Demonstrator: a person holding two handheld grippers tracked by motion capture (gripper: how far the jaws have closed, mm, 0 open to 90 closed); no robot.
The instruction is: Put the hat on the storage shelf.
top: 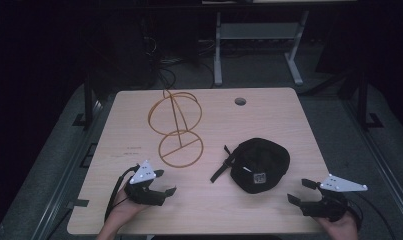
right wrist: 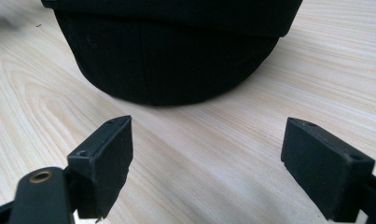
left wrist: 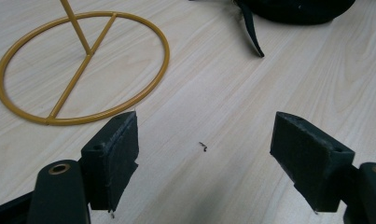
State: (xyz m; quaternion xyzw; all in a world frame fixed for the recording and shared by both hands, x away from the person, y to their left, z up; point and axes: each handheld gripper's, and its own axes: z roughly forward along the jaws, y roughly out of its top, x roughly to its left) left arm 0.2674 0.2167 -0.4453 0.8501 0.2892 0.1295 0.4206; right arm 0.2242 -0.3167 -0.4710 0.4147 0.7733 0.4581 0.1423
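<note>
Two things lie on my worktop [top: 269, 210], which is pale wood-grain laminate with rounded corners and one round cable hole [top: 240, 101] near its far edge. The first is a wire stand [top: 176, 127] of thin mustard-yellow rod: a flat ring base crossed by one straight bar, a slanted stem rising from it, and two more rings crossing each other at the top, toward the far left. The second is a black cap [top: 261, 165] of soft matte cloth, dome-shaped, right of centre, with a strap [top: 223, 167] trailing off its left side and a small square patch facing me.

I hold two grippers. My left gripper [top: 165, 182] rests at the near left, just below the stand's base ring; its fingers [left wrist: 112, 158] are spread wide with nothing between them. My right gripper [top: 301, 191] sits at the near right, close beside the cap, its fingers [right wrist: 101, 163] likewise released and empty. Each carries a grey three-cornered plate on top.

The left gripper view brings out the blocky, rough-edged black pads, the base ring's glossy rod, a dark speck on the wood and the strap's tip. The right gripper view shows the cap's seam and smooth weave close ahead, apart from the fingers.
</note>
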